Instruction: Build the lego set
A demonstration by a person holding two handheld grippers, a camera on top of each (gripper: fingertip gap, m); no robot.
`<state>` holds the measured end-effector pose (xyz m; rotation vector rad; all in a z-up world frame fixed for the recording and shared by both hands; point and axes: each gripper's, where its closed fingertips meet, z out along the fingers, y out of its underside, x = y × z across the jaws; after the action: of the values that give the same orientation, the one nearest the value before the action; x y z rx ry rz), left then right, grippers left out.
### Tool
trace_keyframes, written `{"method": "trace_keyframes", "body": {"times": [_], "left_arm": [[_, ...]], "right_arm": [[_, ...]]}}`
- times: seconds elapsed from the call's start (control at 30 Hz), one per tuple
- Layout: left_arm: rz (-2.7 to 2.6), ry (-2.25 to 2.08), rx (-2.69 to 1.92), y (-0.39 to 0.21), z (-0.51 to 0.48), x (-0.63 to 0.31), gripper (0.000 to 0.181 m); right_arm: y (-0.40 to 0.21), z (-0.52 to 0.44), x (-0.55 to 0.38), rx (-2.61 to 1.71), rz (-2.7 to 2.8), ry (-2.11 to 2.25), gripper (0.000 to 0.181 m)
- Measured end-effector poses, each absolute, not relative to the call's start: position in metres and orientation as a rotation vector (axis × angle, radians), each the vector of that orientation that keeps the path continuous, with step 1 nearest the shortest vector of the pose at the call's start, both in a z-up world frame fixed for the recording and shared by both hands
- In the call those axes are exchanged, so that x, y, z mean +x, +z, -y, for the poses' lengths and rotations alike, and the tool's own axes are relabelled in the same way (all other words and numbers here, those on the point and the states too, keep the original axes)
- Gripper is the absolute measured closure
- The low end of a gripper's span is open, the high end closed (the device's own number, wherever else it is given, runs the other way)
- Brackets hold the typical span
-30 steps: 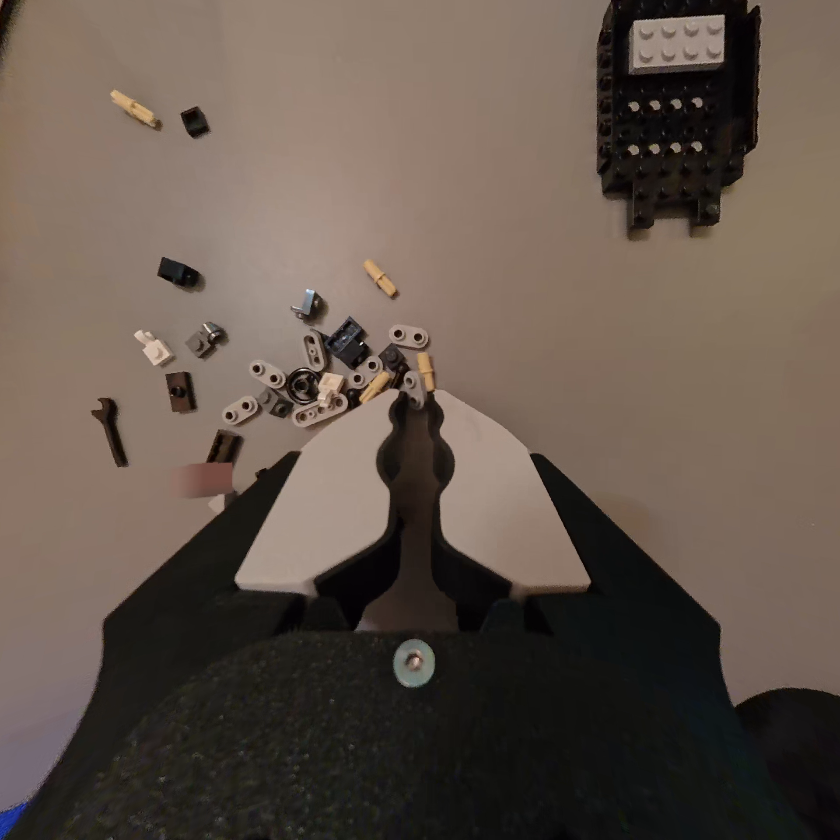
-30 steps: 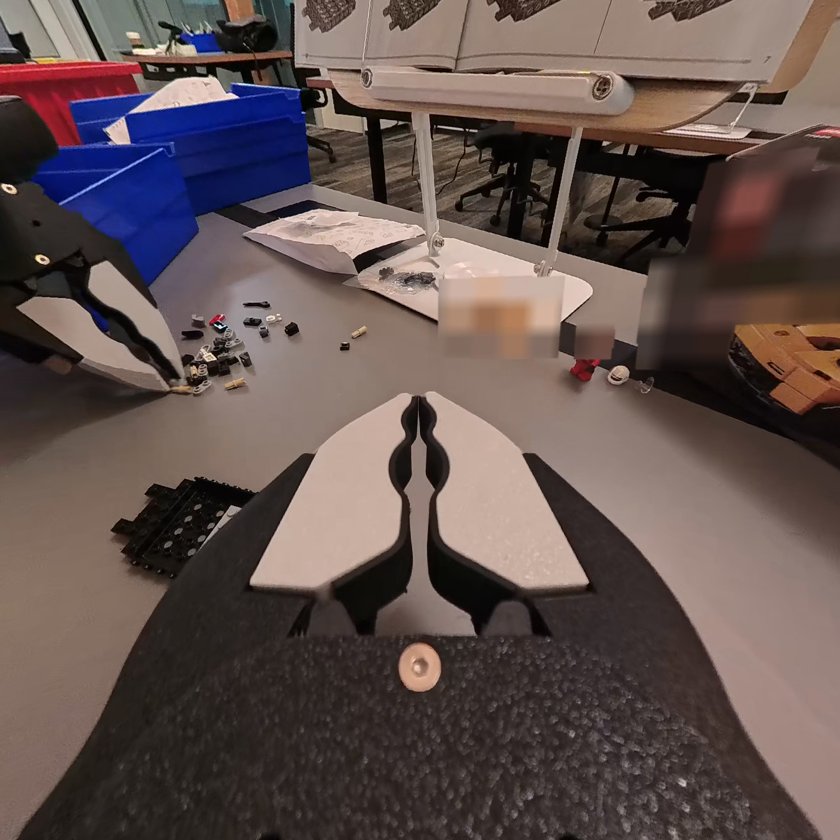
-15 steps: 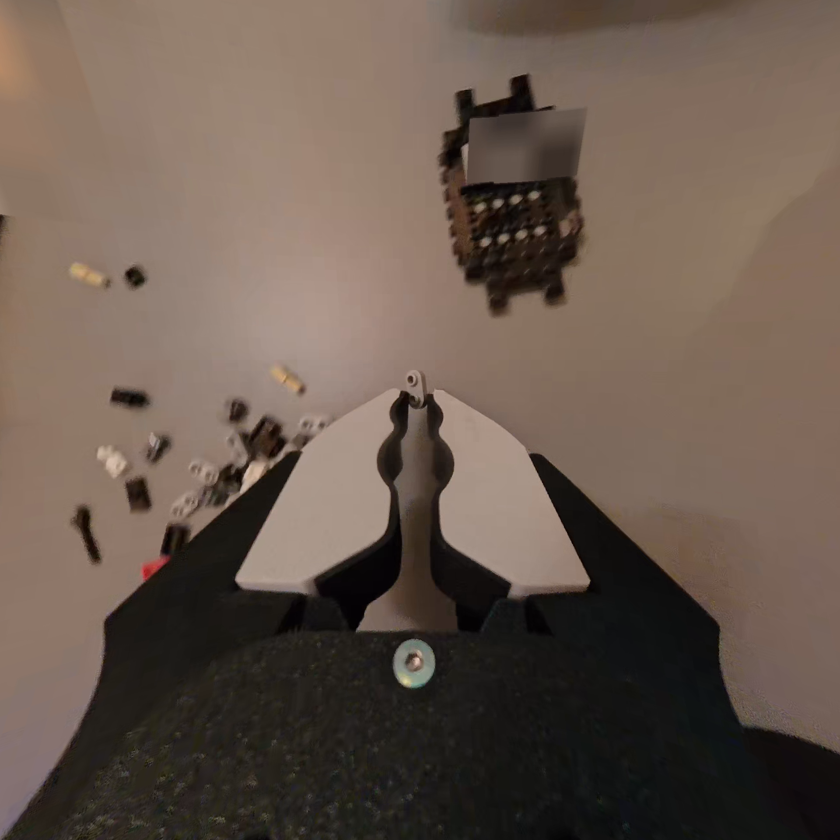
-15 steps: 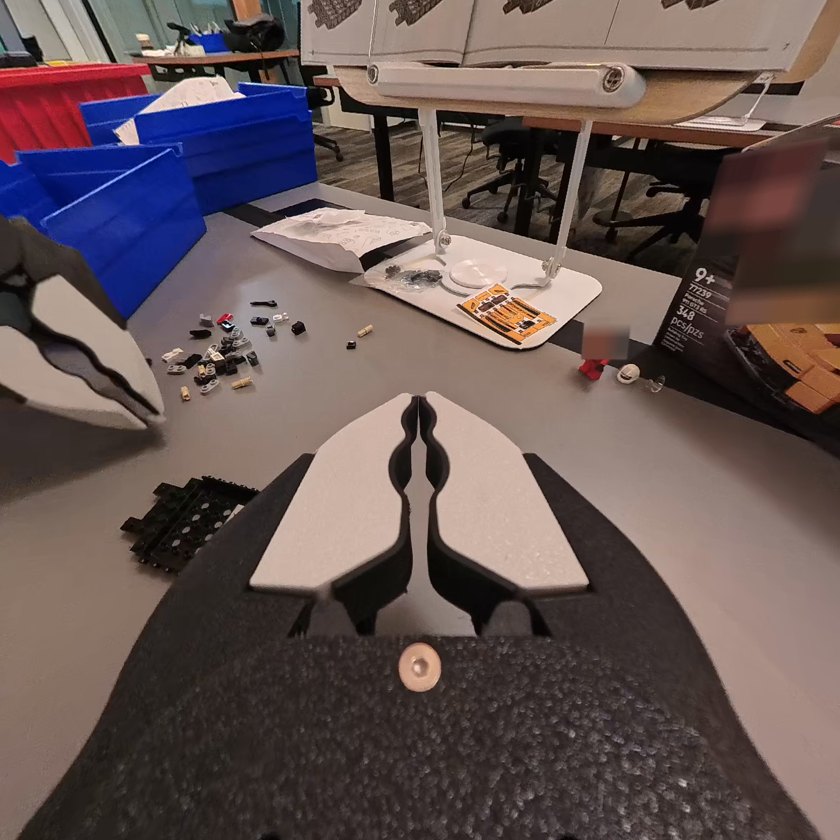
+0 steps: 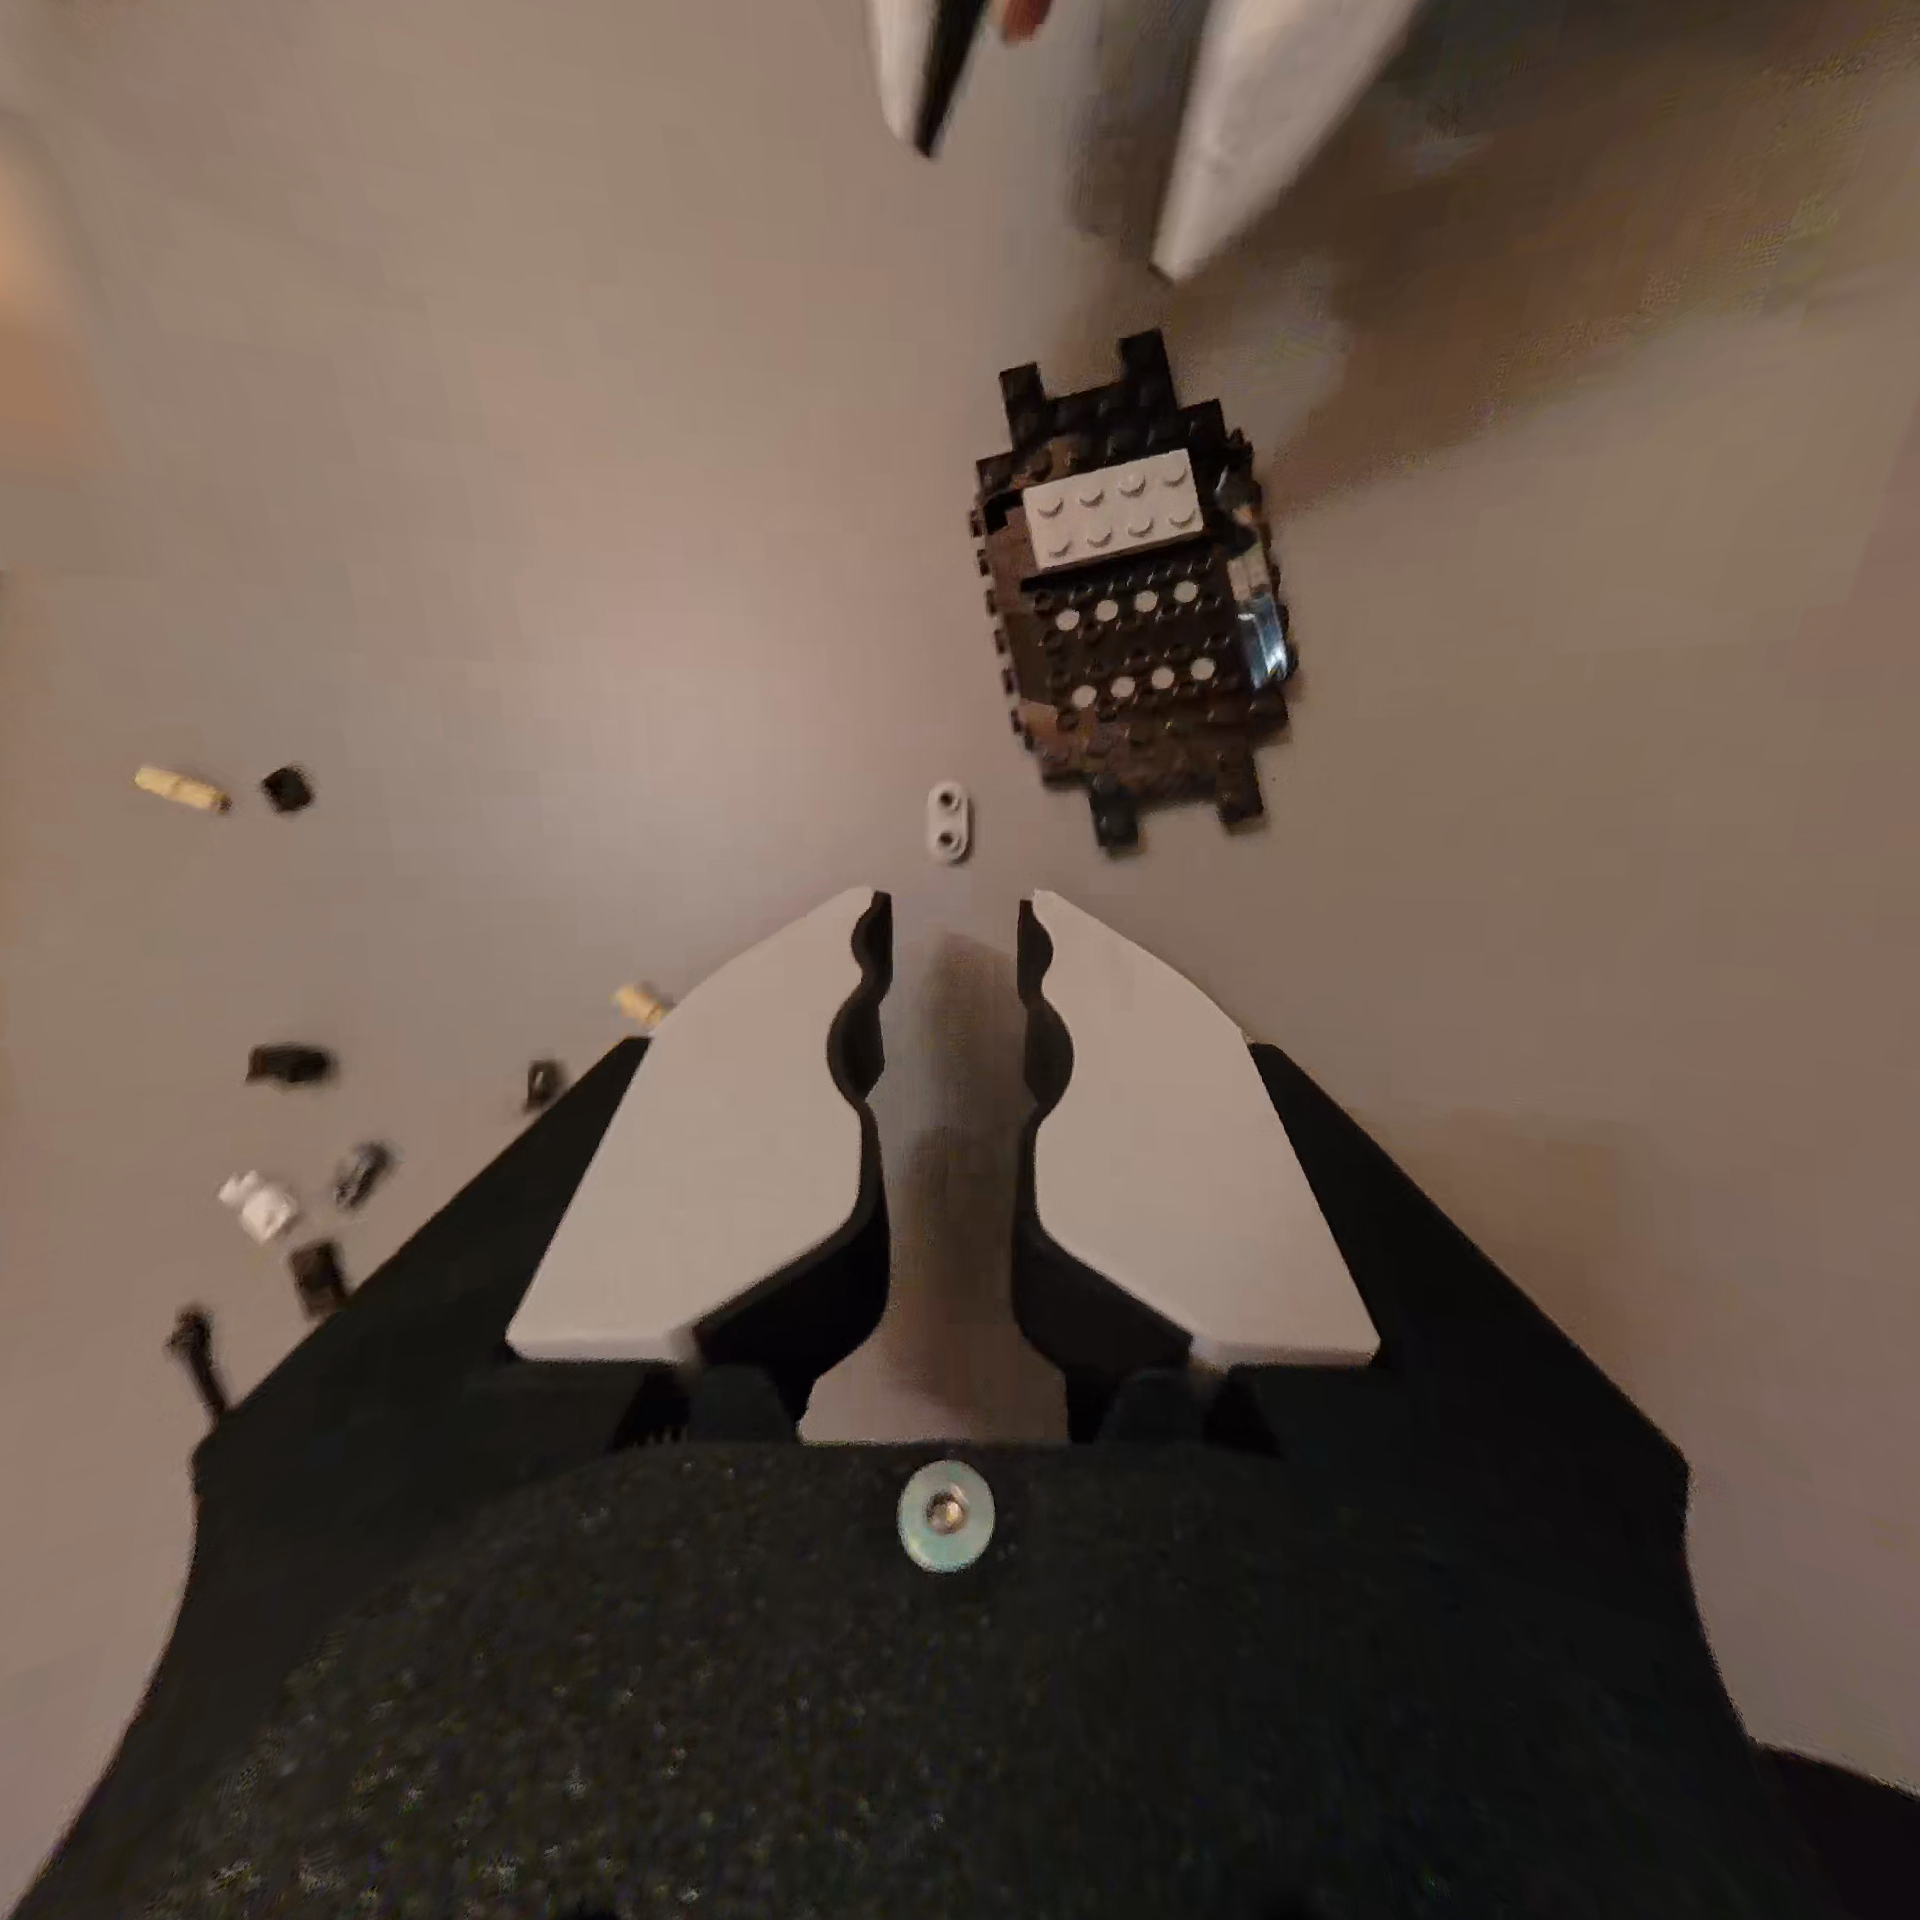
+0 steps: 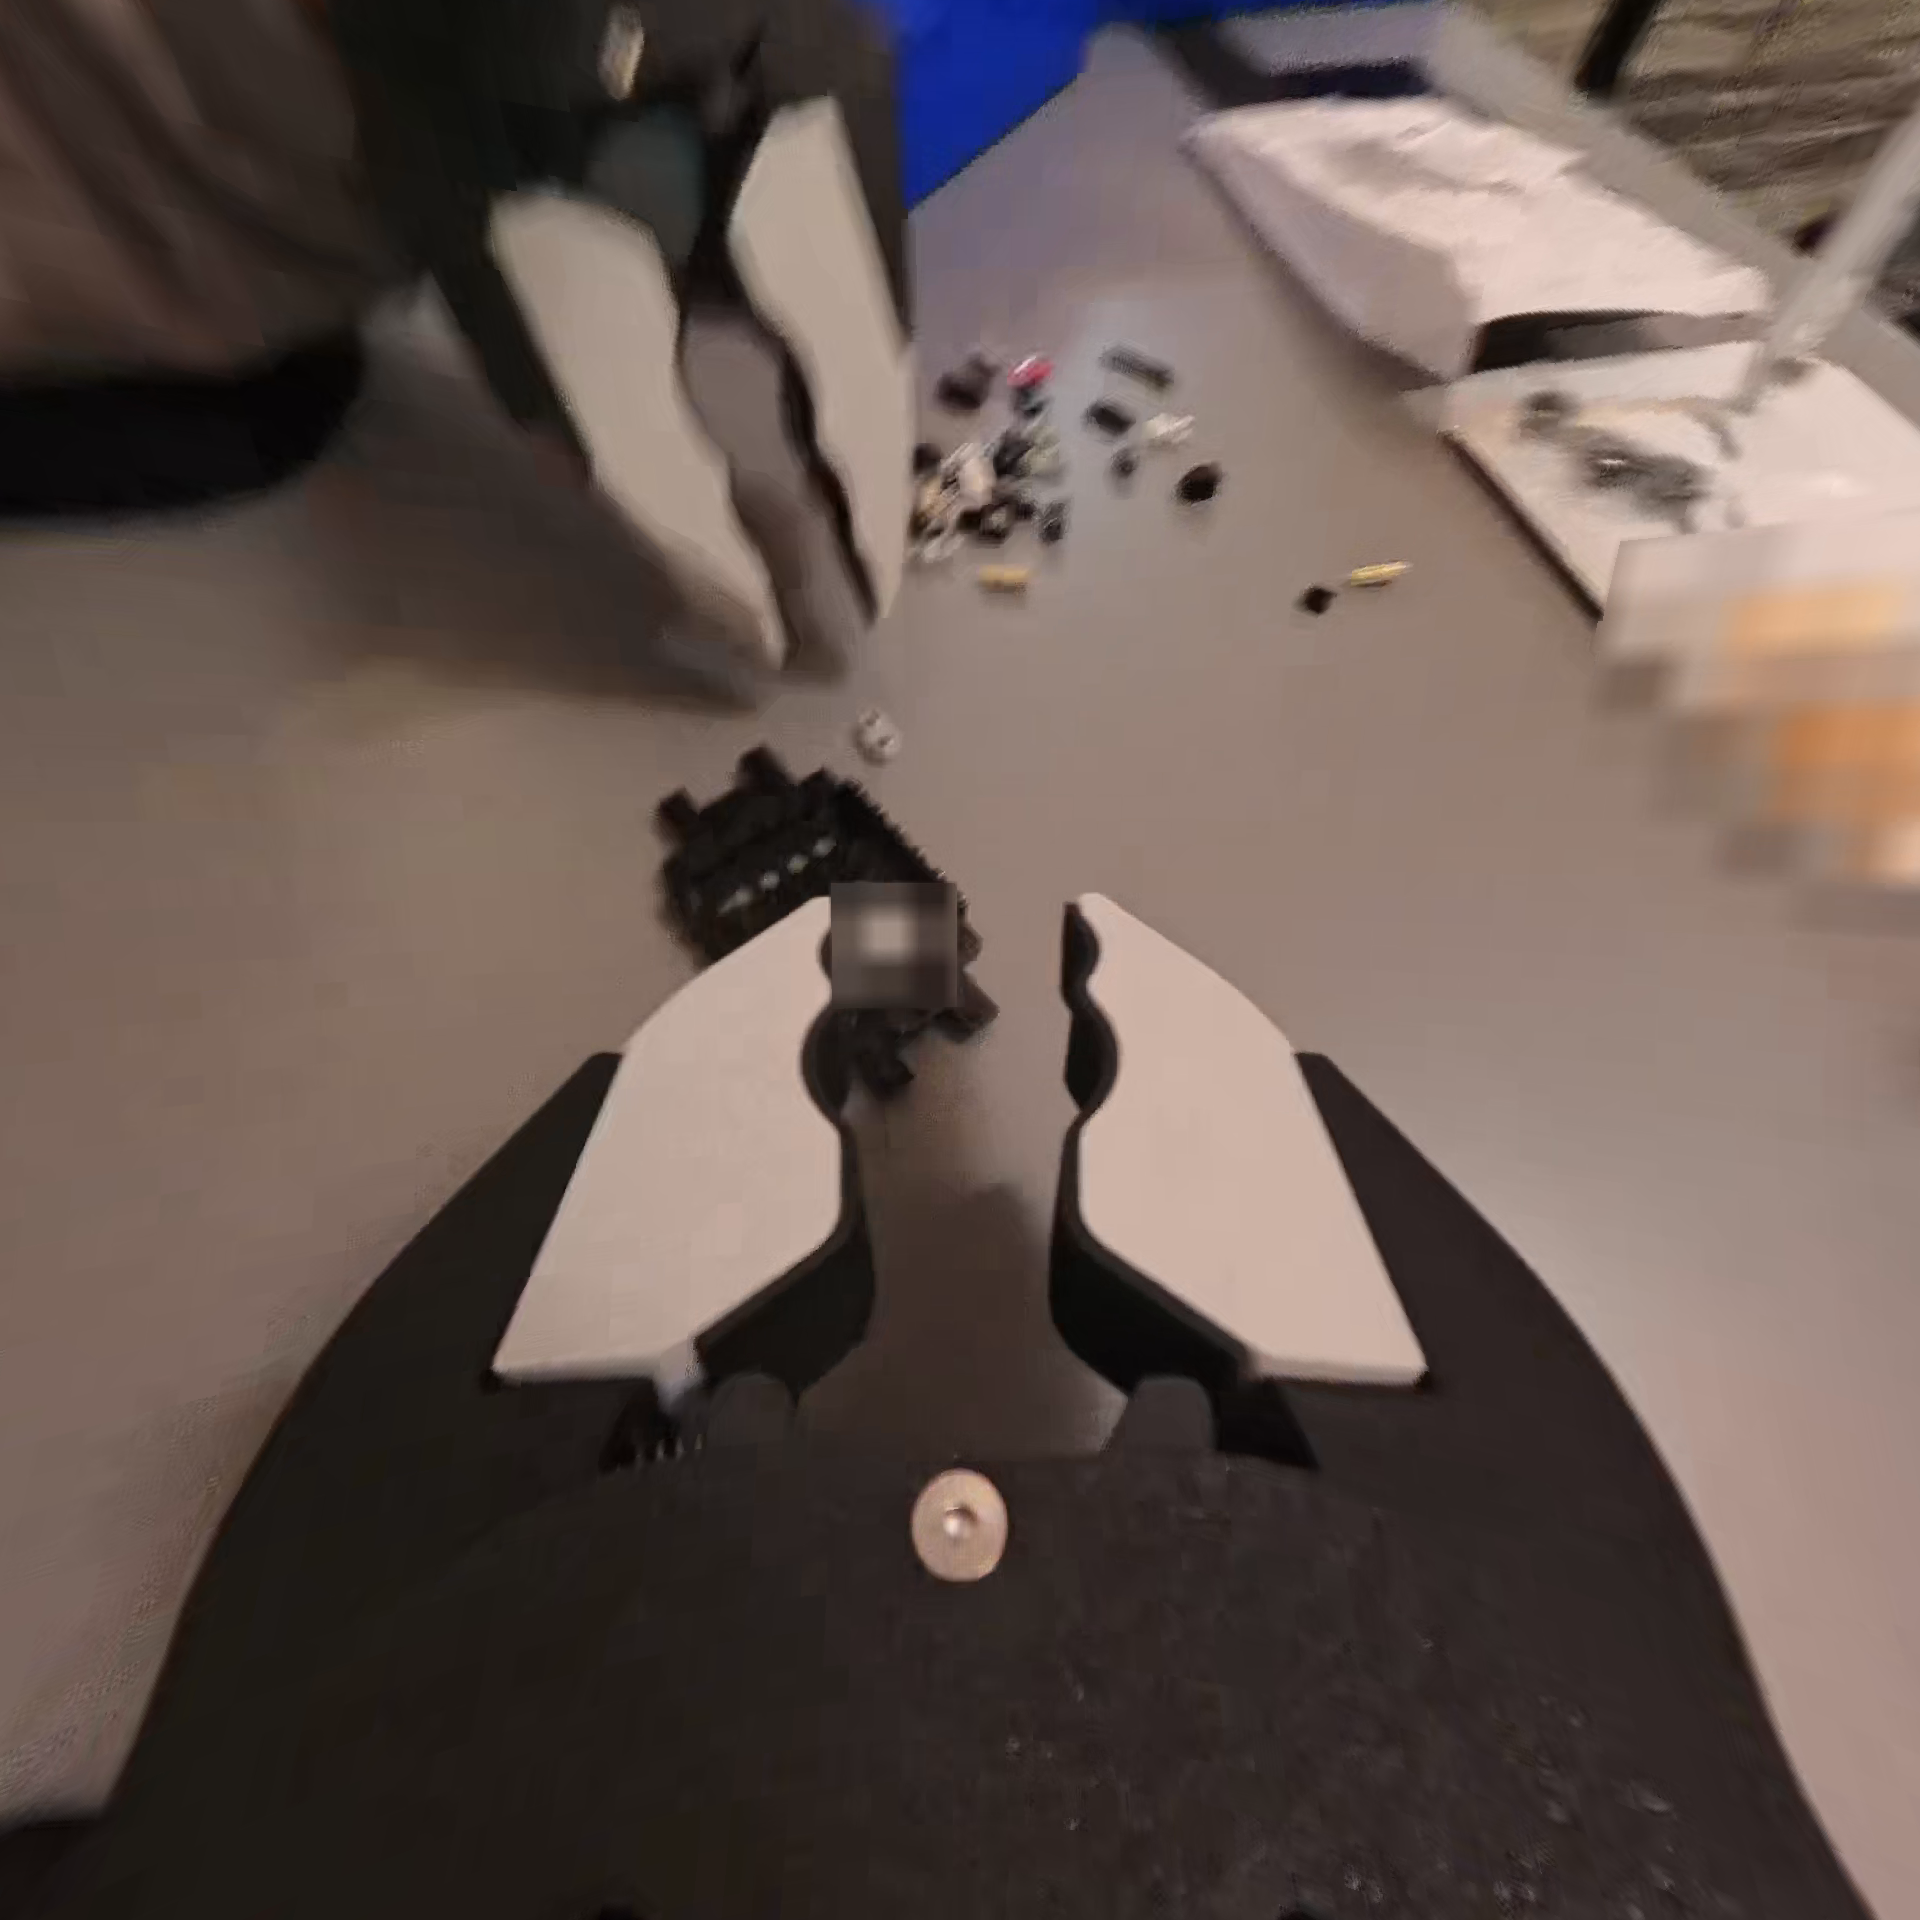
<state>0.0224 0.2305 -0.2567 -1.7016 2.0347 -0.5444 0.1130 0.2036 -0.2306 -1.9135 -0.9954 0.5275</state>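
Observation:
A black lego base (image 5: 1132, 613) with a light grey 2x4 brick (image 5: 1117, 511) on it lies on the grey table. A small grey two-hole link piece (image 5: 951, 823) lies loose on the table just in front of my left gripper (image 5: 954, 914), which is open and empty. In the right wrist view, my right gripper (image 6: 951, 935) is open and empty, its left finger over the near edge of the black base (image 6: 769, 852). The link piece also shows in this view (image 6: 876, 736), beyond the base, below the left gripper (image 6: 826, 634).
A scatter of small black, grey, white and tan pieces (image 5: 281, 1122) lies left of my left gripper; the same pile shows in the right wrist view (image 6: 997, 478). A white stand base with a bag of parts (image 6: 1621, 468), a paper packet (image 6: 1455, 229) and blue bins (image 6: 987, 94) lie farther back. Tip to tip, the grippers are about 10 cm apart.
My left gripper carried the grey link piece from the pile to beside the black base, opened and let it go. My right gripper opened and swung left and down over the base.

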Motion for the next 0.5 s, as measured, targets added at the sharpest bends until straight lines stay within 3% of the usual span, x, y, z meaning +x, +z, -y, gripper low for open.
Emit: {"method": "trace_keyframes", "body": {"times": [0.1, 0.23, 0.5], "left_arm": [[-1.975, -0.482, -1.771, -0.245, -0.247, -0.009, 0.157], [-1.897, -0.424, -1.883, -0.247, -0.268, -0.047, 0.156], [-1.857, -0.424, -1.995, -0.267, -0.280, -0.056, 0.152]], "right_arm": [[-0.243, -0.194, 0.100, -1.952, 1.240, 0.533, 0.121], [-0.261, -0.190, 0.091, -1.984, 1.528, 0.513, 0.107], [-0.275, -0.188, 0.077, -1.989, 1.637, 0.457, 0.123]]}}
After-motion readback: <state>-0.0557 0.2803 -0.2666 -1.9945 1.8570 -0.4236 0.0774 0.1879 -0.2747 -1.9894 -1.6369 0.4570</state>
